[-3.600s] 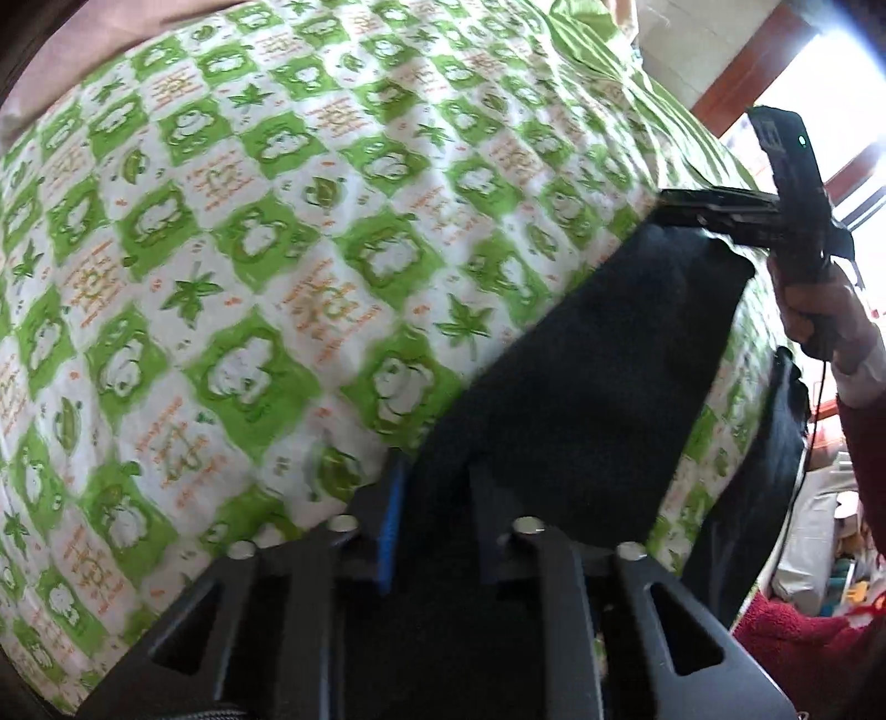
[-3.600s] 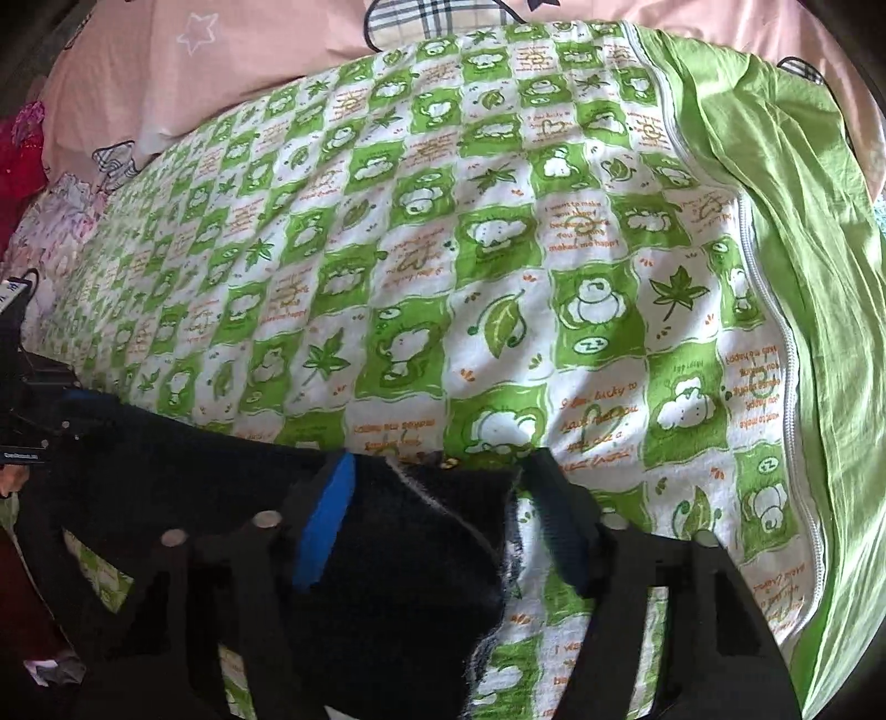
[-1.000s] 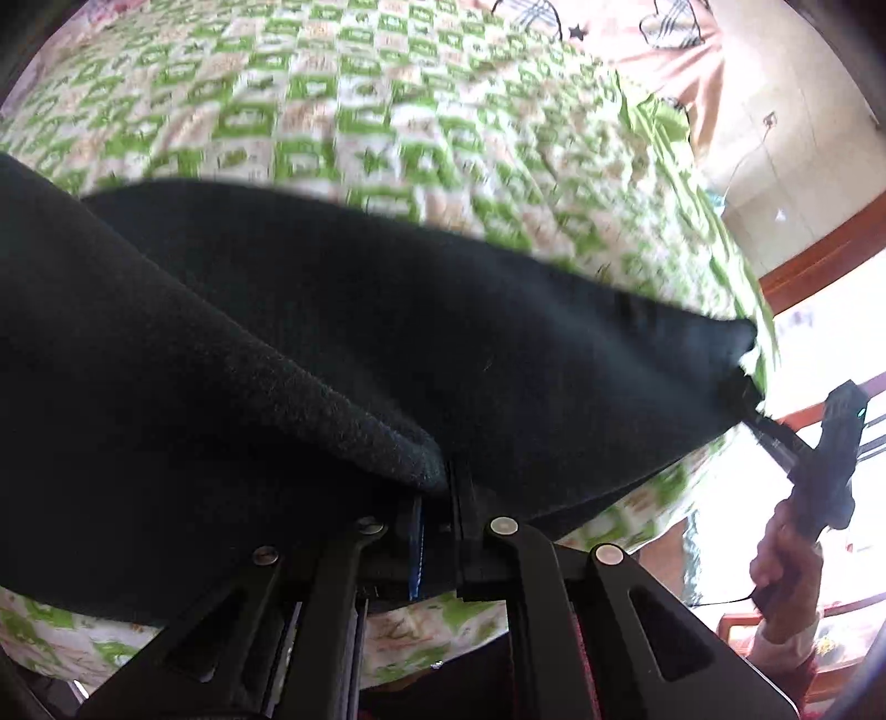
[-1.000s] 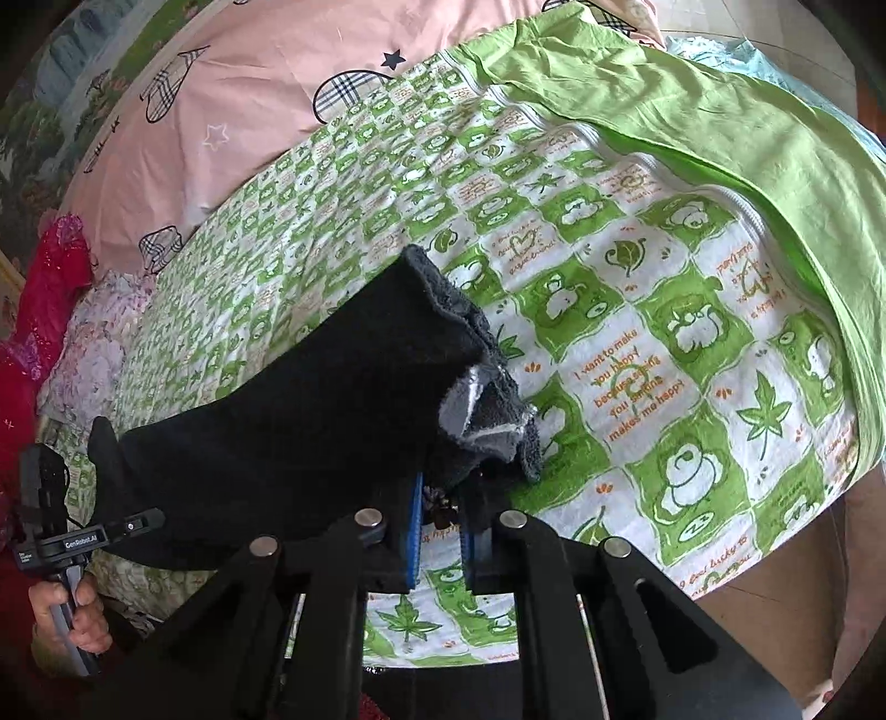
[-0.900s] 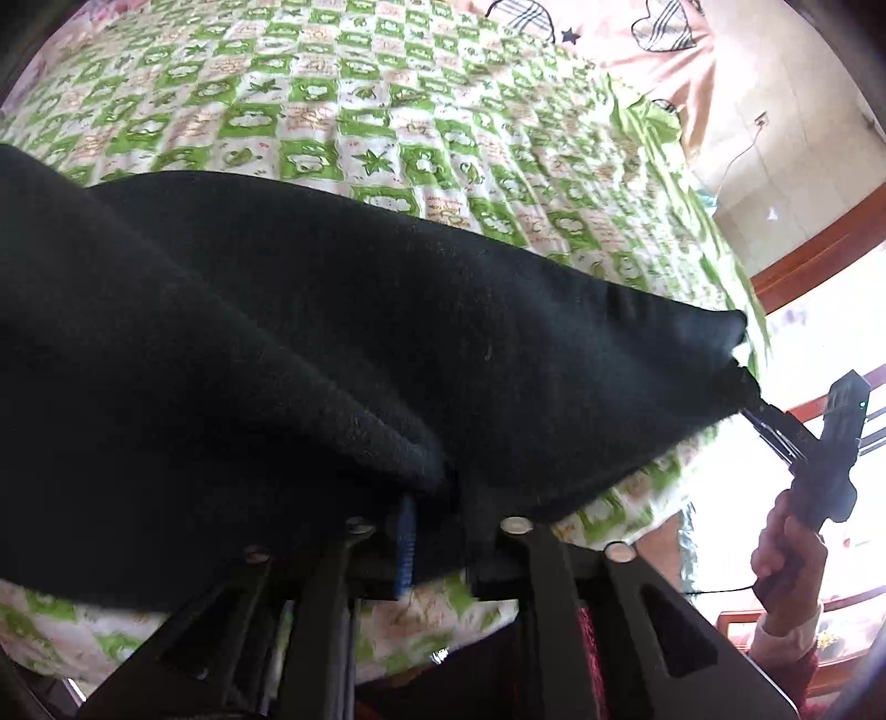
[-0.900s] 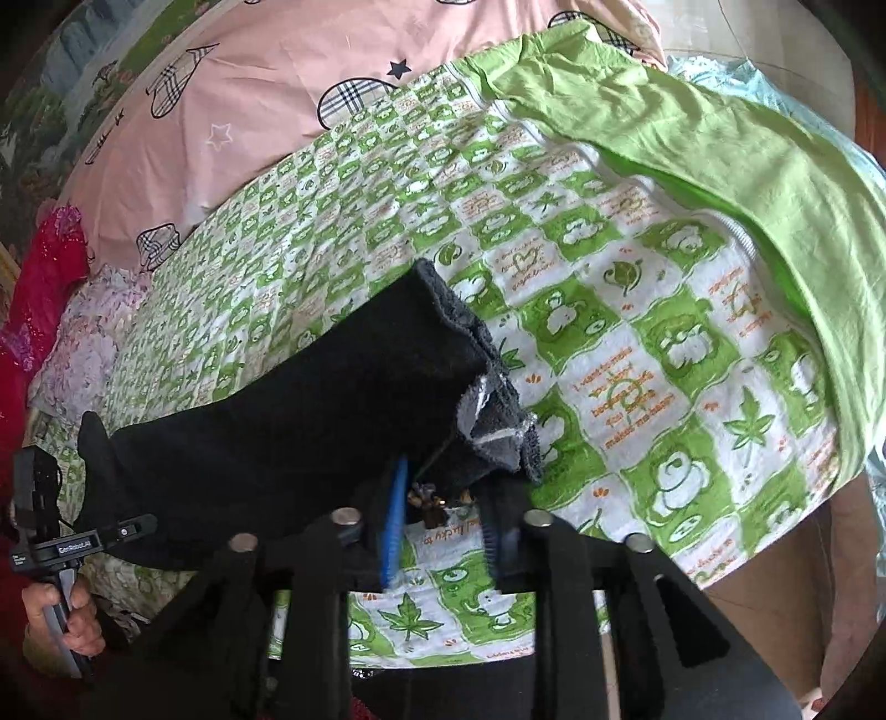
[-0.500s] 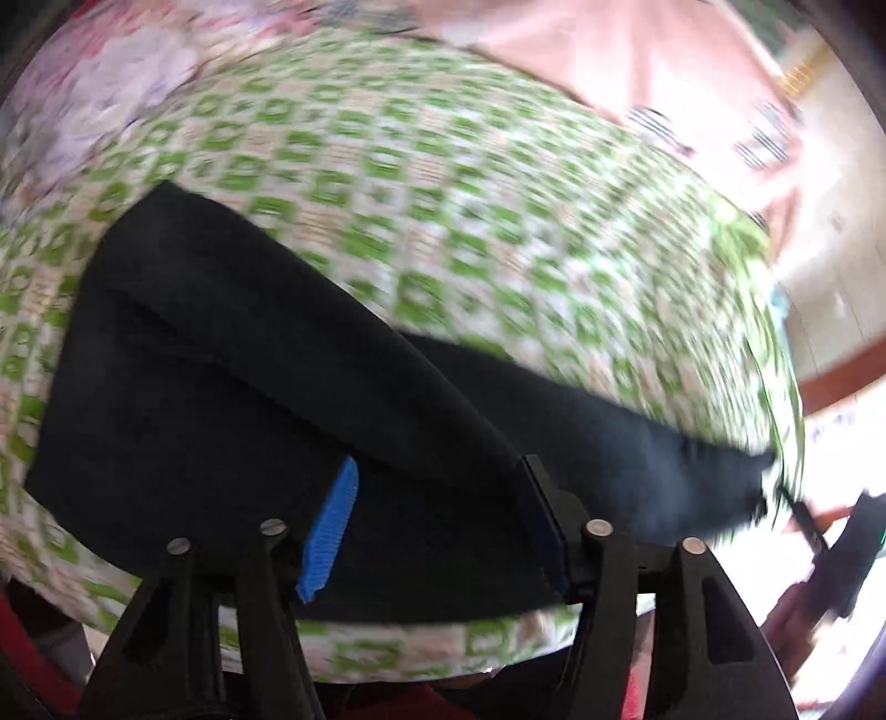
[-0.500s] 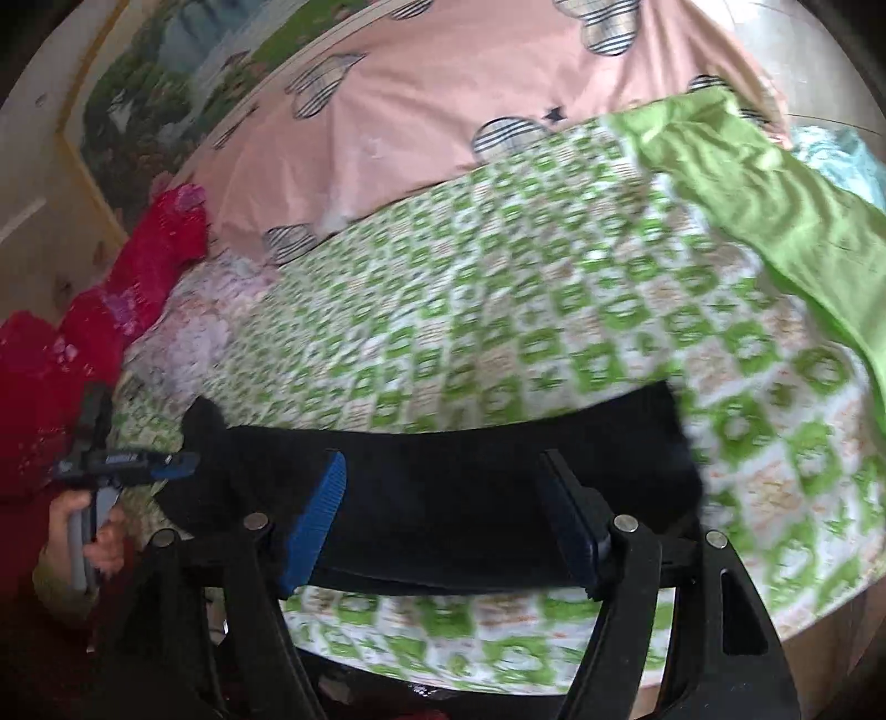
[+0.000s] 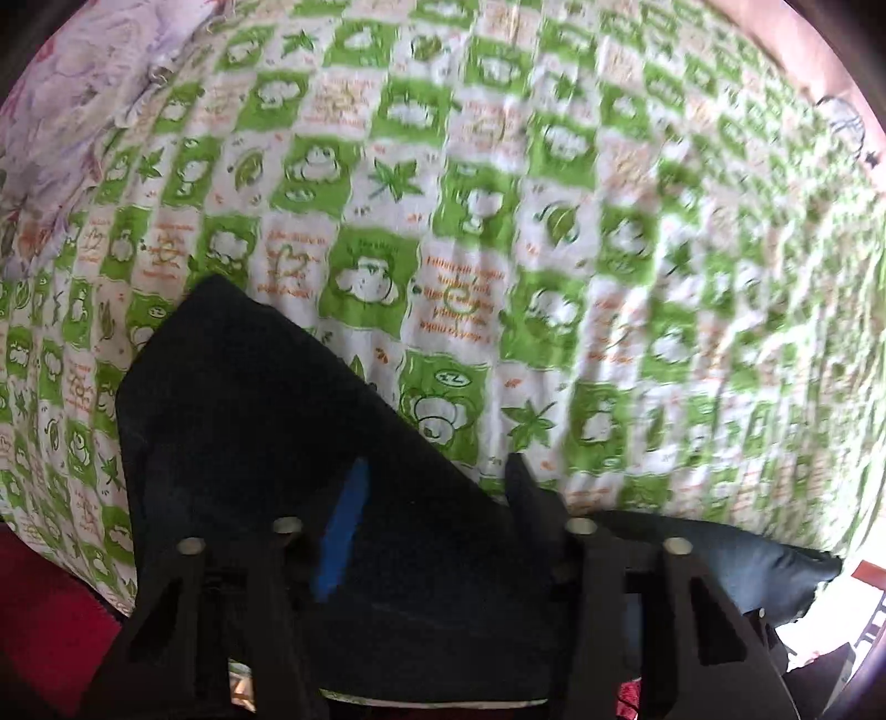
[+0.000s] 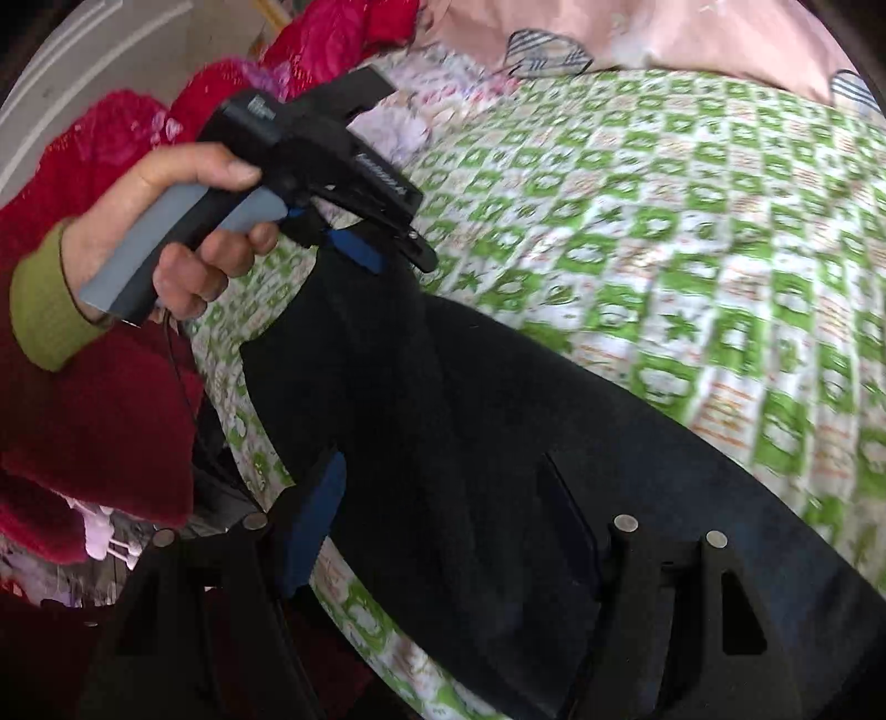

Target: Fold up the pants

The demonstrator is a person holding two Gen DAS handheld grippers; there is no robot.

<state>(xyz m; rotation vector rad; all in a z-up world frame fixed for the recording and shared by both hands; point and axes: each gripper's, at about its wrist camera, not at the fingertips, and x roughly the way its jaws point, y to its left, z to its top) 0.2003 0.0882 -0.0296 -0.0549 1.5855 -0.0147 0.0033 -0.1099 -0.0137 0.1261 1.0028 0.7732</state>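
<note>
Beneath both spread-apart grippers, left gripper (image 9: 432,476) and right gripper (image 10: 443,482), the soft, limp black pants (image 9: 249,399) are laid flat on the bed (image 9: 498,221), best gripped at a hem corner.

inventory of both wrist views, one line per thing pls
pants: 1, black, lying along the near edge of the bed, under both grippers
quilt: 1, green and white check with frogs and leaves, covers the bed
pink sheet: 1, pink with plaid hearts, far end of the bed
floral fabric: 1, white and lilac, beside the quilt at the far left
red clothing: red, piled past the bed, top left of the right wrist view
left gripper: 1, black with a blue pad, open, over the pants
right gripper: 1, black with a blue pad, open, over the pants
left hand: 1, green cuff, red sleeve, holds the left gripper's grey handle
</note>
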